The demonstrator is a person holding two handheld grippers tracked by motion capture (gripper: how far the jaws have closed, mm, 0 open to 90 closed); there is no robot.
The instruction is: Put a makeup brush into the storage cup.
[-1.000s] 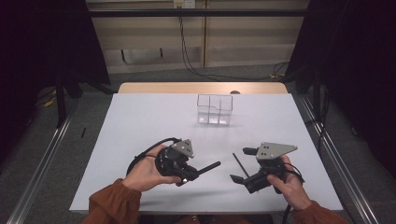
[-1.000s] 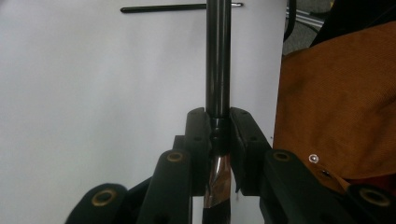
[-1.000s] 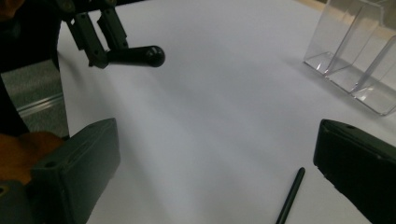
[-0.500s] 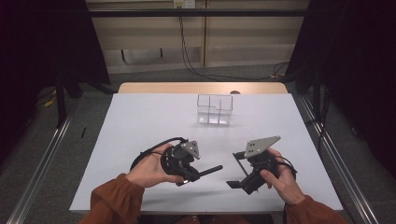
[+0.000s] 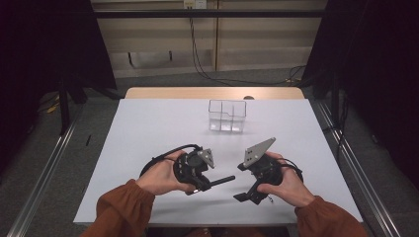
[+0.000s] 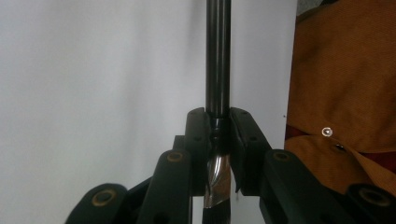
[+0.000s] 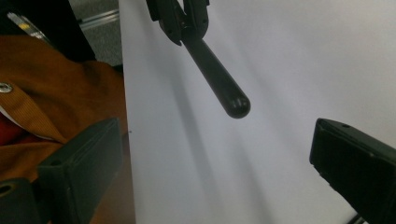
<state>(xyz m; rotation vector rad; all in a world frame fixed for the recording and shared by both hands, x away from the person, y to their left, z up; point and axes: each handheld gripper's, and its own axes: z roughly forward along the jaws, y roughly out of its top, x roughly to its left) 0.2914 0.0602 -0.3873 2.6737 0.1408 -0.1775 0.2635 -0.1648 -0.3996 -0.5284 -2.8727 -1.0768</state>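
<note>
My left gripper (image 5: 207,183) lies on its side over the near middle of the white table (image 5: 148,128), shut on a black rod-like pen (image 5: 225,179) that sticks out to the right. In the left gripper view the jaws (image 6: 218,123) clamp the pen (image 6: 218,56) near a shiny metal section, with the black shaft running straight ahead. My right gripper (image 5: 240,181) faces it from the right, tilted, jaws wide open. In the right gripper view the pen's rounded end (image 7: 236,105) hangs ahead of the gripper (image 7: 215,140), short of the jaws, with the left gripper (image 7: 184,23) behind it.
A clear plastic box (image 5: 227,116) with compartments stands at the table's far middle. Orange sleeves (image 5: 123,207) come in from the near edge. Metal rails run along both sides of the table, and dark curtains hang beyond.
My right gripper has moved left toward the pen's free end and tilted its top plate up. The left gripper and pen have stayed almost still.
</note>
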